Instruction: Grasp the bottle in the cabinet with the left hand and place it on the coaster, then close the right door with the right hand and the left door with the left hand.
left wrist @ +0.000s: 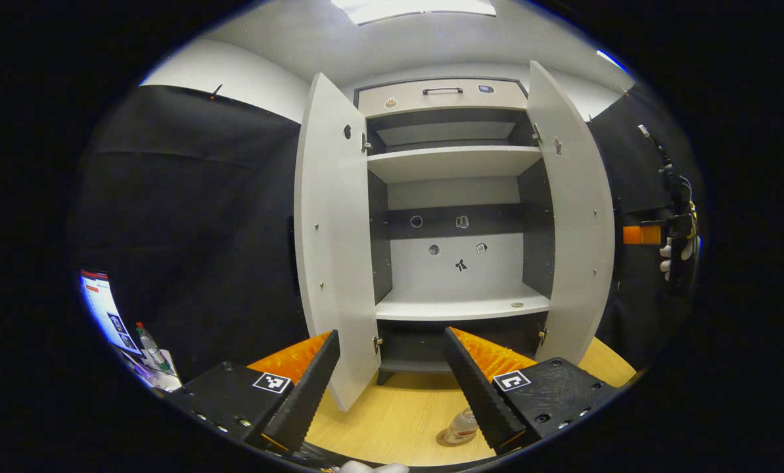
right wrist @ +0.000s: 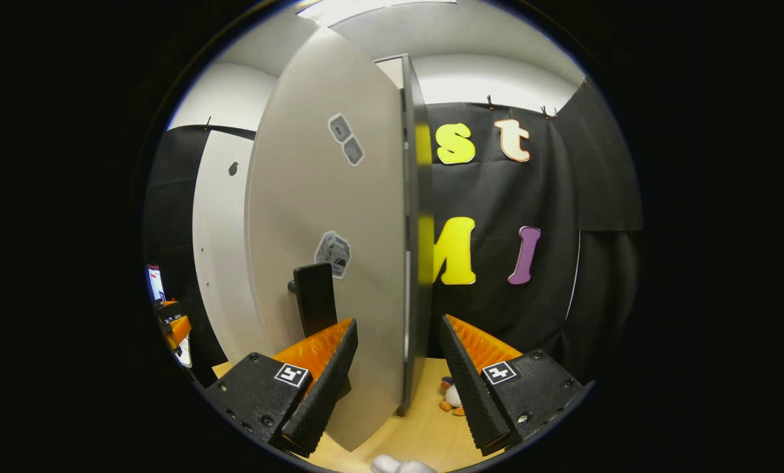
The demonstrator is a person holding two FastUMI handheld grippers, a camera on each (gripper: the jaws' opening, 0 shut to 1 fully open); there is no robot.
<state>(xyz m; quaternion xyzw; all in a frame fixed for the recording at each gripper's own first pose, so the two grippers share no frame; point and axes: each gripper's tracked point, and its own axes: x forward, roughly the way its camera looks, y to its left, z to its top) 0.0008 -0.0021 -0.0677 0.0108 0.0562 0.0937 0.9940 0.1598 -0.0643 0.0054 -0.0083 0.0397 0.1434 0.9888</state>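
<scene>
1. Bottle placement looking done: small clear plastic bottle (left wrist: 462, 426) standing on round brown coaster (left wrist: 449, 439) on pale wooden tabletop (left wrist: 392, 420), just beside left gripper (left wrist: 392, 387), fingers spread wide and holding nothing
2. Both doors waiting to be shut, judging by tall grey cabinet (left wrist: 454, 217) standing wide open
3. Working on right-door step now: right gripper (right wrist: 398, 387) straddling free edge of grey right door (right wrist: 326, 217), one finger on each face, spread apart and not pinching the panel; black handle (right wrist: 314, 299) sitting just above the inner finger
4. Grey left door (left wrist: 332, 249) hanging fully open, untouched, left for last
5. Showing bare white shelves (left wrist: 457, 161) inside, with only small stickers on the back panel and a small round thing on the lower shelf (left wrist: 464, 305), too small to identify
6. Lying on the tabletop beyond the right door, small white and orange plush toy (right wrist: 451, 397), apart from both grippers
</scene>
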